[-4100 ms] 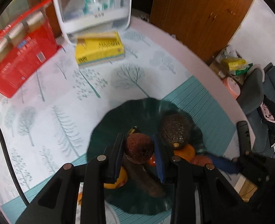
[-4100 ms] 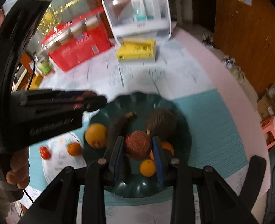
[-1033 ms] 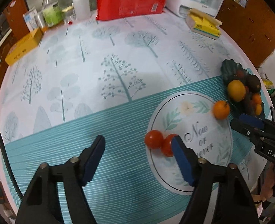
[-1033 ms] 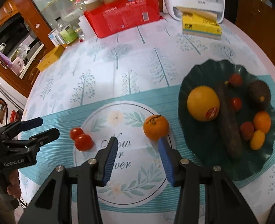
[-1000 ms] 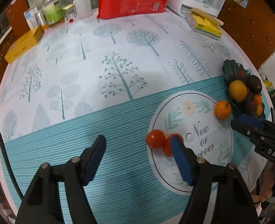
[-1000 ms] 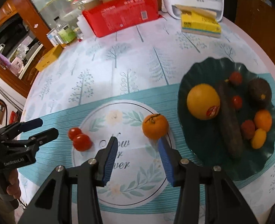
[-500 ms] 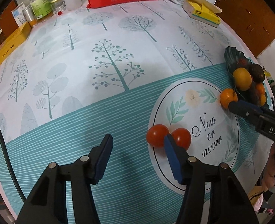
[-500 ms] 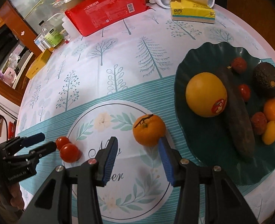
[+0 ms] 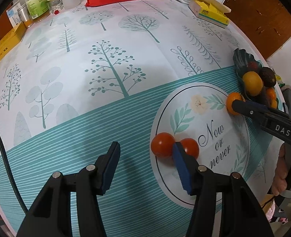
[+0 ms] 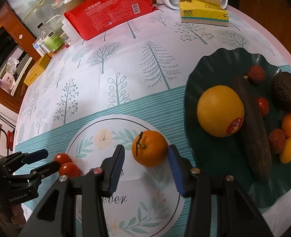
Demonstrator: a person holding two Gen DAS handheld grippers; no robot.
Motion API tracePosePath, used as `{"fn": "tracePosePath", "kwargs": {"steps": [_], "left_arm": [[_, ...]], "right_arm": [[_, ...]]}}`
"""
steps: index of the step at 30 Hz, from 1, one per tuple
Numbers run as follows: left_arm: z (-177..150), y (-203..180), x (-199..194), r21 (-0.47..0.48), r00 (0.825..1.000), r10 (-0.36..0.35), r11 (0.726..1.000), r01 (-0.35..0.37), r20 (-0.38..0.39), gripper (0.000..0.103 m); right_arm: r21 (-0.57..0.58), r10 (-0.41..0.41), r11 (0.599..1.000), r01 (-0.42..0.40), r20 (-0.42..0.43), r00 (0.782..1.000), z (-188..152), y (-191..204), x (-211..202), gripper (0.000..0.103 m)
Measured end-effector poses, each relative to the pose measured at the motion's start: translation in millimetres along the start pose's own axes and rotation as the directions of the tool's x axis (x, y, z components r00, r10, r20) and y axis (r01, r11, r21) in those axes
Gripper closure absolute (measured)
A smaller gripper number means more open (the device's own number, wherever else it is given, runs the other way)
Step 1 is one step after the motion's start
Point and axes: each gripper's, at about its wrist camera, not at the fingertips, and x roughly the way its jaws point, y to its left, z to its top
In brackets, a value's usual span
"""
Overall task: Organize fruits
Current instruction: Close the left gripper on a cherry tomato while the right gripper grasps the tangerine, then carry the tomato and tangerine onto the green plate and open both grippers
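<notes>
Both grippers lowered: left gripper (image 9: pixel 145 154) jaws closing, empty; right gripper (image 10: pixel 145 158) jaws apart around glossy stemmed mandarin (image 10: pixel 149 148).

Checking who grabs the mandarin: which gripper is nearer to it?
Right. The right gripper has the mandarin between its open jaws; the left gripper is off by the two tomatoes, jaws closing.

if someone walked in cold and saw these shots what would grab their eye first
Probably the dark green plate at the right of the tree-print tablecloth, with a big yellow-orange citrus, an avocado and a long dark fruit on it. Next, the loose mandarin on the round "Now or never" mat, flanked by the right gripper. Then the two red tomatoes at the mat's edge, where the left gripper is closing.
</notes>
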Motion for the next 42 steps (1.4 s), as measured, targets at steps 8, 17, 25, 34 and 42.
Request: {"fn": "tracePosePath", "kwargs": {"steps": [8, 17, 25, 34, 42], "left_arm": [[3, -3, 9, -0.008, 0.998, -0.054, 0.999, 0.054, -0.025, 0.065], [1, -14, 19, 0.003, 0.997, -0.066, 0.998, 0.066, -0.037, 0.077], [0, -10, 17, -0.053, 0.998, -0.06, 0.997, 0.059, -0.035, 0.078], [16, -32, -27, -0.023, 0.998, -0.043, 0.999, 0.044, 0.04, 0.078], [55, -96, -66, 0.029, 0.985, -0.105, 0.994, 0.102, 0.138, 0.078]], "right_arm": [[0.008, -0.001, 1.0, 0.001, -0.013, 1.0, 2, 0, 8, 0.057], [-0.01, -0.012, 1.0, 0.012, -0.014, 1.0, 1, 2, 15, 0.057], [-0.042, -0.005, 0.999, 0.005, -0.004, 1.0, 1, 5, 13, 0.063], [-0.068, 0.043, 0.997, -0.038, 0.077, 0.996, 4, 4, -32, 0.063], [-0.056, 0.051, 0.998, -0.042, 0.169, 0.984, 13, -30, -89, 0.063]]}}
